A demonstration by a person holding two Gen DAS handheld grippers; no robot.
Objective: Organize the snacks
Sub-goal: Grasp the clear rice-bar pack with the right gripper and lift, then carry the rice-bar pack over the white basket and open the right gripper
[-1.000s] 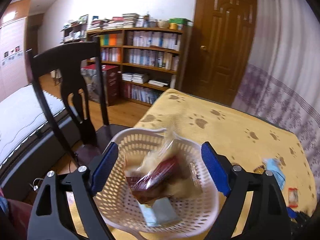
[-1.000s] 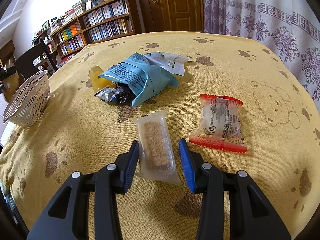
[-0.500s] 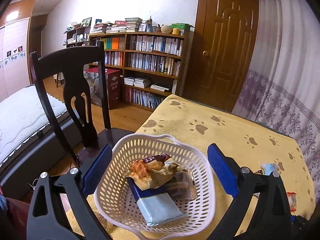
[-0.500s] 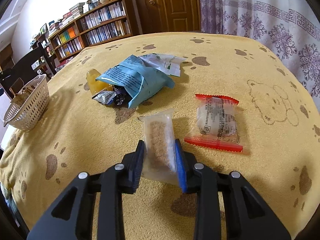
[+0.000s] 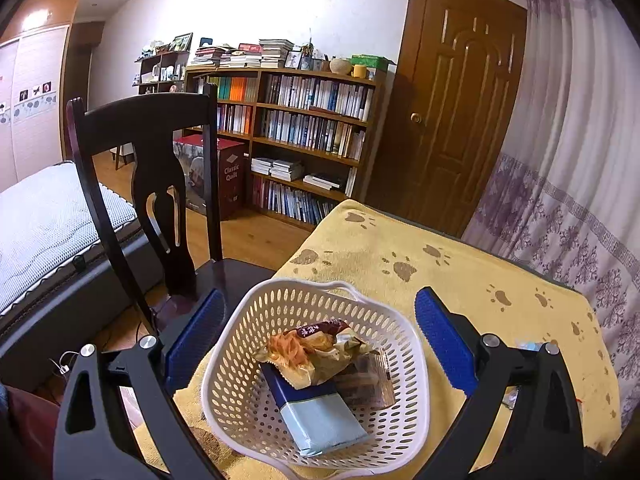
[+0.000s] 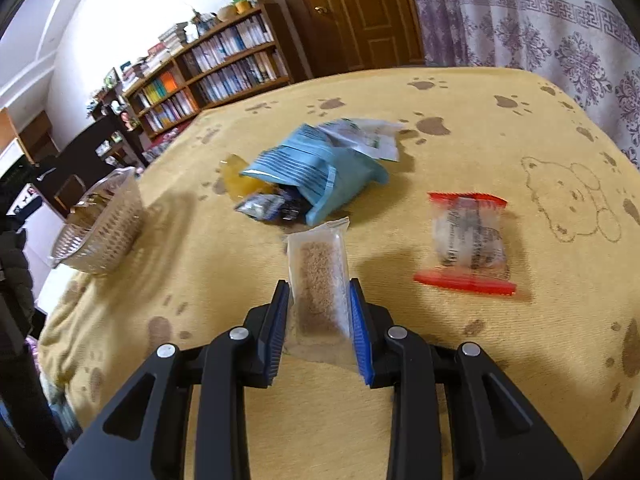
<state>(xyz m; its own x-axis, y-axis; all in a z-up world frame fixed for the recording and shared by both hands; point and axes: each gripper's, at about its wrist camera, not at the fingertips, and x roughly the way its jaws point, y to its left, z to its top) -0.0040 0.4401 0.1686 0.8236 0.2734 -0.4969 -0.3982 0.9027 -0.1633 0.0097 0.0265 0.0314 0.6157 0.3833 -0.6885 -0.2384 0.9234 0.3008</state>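
A white perforated basket [image 5: 240,360] sits at the yellow table's corner, holding a crumpled tan snack bag [image 5: 316,356], a pale blue packet [image 5: 320,420] and a dark wrapped snack [image 5: 368,384]. My left gripper [image 5: 320,330] hovers above it, open and holding nothing. My right gripper [image 6: 320,296] is shut on a clear packet with a brown crumbly bar [image 6: 320,272], lifted off the cloth. The basket [image 6: 100,232] lies far left in the right wrist view. A red-edged packet [image 6: 468,240], a big blue bag [image 6: 316,172] and small snacks [image 6: 268,204] lie on the table.
A dark wooden chair [image 5: 148,184] stands beside the basket's corner of the table. A bookshelf [image 5: 304,136], a door [image 5: 452,120] and a curtain [image 5: 580,184] are behind. A bed [image 5: 44,220] is at the left. The yellow paw-print cloth [image 6: 520,340] covers the table.
The tan snack bag dropped from my left gripper into the basket, and that gripper backed up. My right gripper closed on the crumbly bar packet and raised it off the cloth.
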